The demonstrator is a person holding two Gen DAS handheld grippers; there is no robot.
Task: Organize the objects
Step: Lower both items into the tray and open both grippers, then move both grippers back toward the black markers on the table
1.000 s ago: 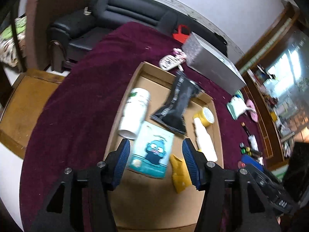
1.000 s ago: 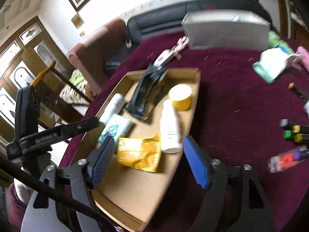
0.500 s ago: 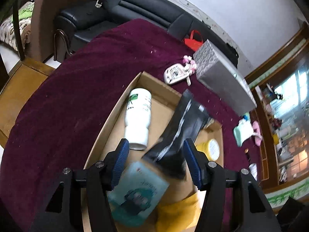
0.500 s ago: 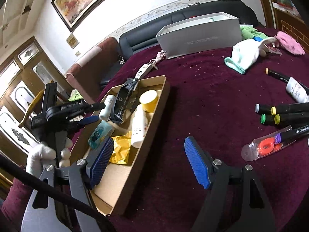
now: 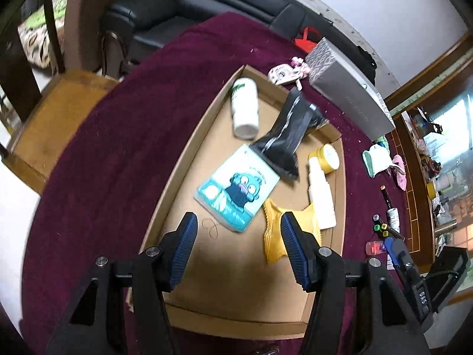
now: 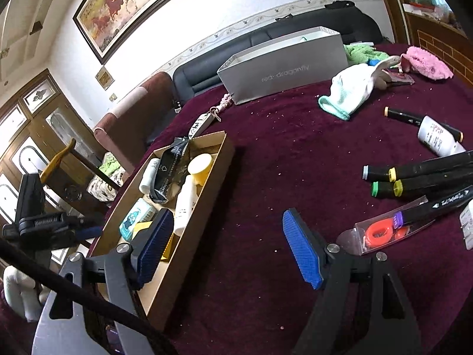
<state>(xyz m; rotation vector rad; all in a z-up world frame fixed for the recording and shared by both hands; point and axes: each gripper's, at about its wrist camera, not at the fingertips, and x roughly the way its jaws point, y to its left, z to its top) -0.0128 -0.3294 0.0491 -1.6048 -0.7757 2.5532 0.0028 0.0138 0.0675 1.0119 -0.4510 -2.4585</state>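
A cardboard tray (image 5: 189,159) lies on the maroon table. In it are a white bottle (image 5: 244,109), a black pouch (image 5: 288,136), a blue cartoon packet (image 5: 236,188), a yellow packet (image 5: 276,236), a white tube (image 5: 320,198) and a yellow-lidded jar (image 5: 325,158). My left gripper (image 5: 236,251) is open and empty above the tray's near part. My right gripper (image 6: 227,245) is open and empty over the cloth just right of the tray (image 6: 207,195). Black markers (image 6: 419,177) and a clear pack with orange rings (image 6: 384,230) lie to its right.
A grey open box (image 6: 283,68) stands at the back. A white-green glove (image 6: 351,88), a pink cloth (image 6: 428,65), a small white bottle (image 6: 437,139) and a key fob (image 6: 204,122) lie on the cloth. A black sofa and a wooden chair stand beyond the table.
The left gripper has pulled back over the tray's near part. The right gripper has swung right, off the tray and onto the cloth, toward the markers. Both stay open.
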